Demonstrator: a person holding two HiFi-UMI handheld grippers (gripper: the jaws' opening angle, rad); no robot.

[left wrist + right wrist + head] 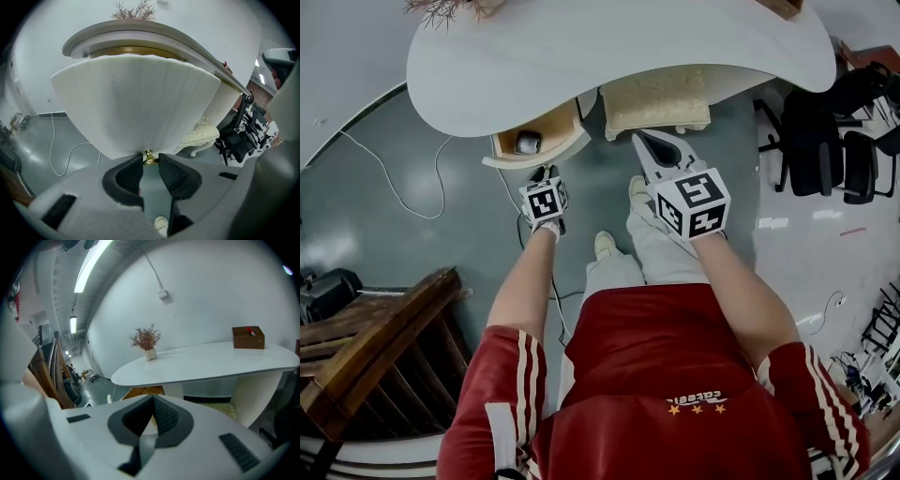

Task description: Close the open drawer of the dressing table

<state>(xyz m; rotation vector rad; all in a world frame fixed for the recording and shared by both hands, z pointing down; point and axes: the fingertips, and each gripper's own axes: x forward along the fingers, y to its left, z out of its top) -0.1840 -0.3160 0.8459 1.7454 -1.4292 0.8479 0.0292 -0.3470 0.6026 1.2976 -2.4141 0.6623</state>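
Under the white table top (609, 47), in the upper left of the head view, the drawer (534, 157) sticks out open with a round grey thing (528, 142) inside. Just below it in the frame is the left gripper (542, 176). Its own view shows the drawer's white ribbed front, with a small gold knob (149, 157) at its bottom edge. The jaws stand partway apart and pinch the knob between their tips. The right gripper (654, 148) is in the middle of the head view, near a beige stool (656, 98) and well apart from the drawer. Its jaws touch at the tips and hold nothing. Its view shows a dry plant (146, 339) and a wooden box (248, 337) on the table top.
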